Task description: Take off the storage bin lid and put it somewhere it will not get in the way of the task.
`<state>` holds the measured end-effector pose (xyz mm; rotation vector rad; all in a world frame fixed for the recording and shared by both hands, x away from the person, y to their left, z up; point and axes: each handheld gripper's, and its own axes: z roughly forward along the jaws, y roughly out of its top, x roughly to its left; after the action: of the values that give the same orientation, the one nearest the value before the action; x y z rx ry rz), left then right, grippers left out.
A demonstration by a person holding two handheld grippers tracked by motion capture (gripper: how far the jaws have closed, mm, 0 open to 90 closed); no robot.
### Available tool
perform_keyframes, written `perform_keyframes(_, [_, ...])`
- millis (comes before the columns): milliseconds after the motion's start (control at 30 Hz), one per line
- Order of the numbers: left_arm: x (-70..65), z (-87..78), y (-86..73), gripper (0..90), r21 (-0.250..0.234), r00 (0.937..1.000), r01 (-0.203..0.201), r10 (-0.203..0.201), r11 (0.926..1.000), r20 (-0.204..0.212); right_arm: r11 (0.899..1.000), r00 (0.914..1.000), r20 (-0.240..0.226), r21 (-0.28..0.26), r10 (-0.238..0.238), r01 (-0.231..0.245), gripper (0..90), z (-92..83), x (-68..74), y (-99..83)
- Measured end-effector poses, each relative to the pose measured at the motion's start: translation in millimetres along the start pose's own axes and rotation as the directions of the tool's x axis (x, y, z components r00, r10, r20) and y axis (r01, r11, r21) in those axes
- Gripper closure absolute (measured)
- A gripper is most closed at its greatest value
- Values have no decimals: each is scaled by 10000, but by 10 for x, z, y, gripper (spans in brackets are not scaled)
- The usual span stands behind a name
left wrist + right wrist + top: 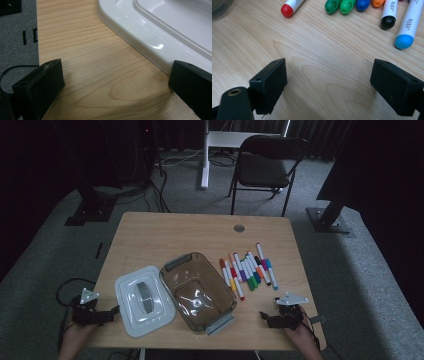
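A light wooden desk [165, 227] fills the middle of the high view, set for what looks like packing pens into a box; nothing appears packed yet. The clear brown plastic storage box [197, 290] sits open and empty at lower centre, its white rectangular lid [143, 300] lying flat just to its left; a row of coloured felt-tip markers with white barrels [247, 270] lies loose on the wood right of the box, near it but apart. By that layout the lid is already off, while loading the markers and closing the box both remain to be done.

At the lower left of the high view the left tool [112, 311] rests at the desk's edge with its tips close beside the lid; in the left gripper view its black jaws stand wide apart over bare wood, gripping nothing, the lid's white rim [140, 42] running past the right-hand jaw, and whether that jaw touches the rim cannot be told. At the lower right the right tool [263, 316] lies below the markers; in the right gripper view its jaws are likewise spread wide and empty, with the capped ends of a red-capped marker [289, 8], green ones [339, 5] and a blue-capped one [405, 37] along the top of the frame, well clear of the jaws.
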<state>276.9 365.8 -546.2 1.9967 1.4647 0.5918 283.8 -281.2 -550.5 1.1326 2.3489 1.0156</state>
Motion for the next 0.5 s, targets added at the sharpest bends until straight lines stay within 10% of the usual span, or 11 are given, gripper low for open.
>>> perform_keyframes(500, [1,21,21,5,-12,9994,233,-233,9997,-244,9999,9997,-183,10,-133,134,132,-5,14,-5])
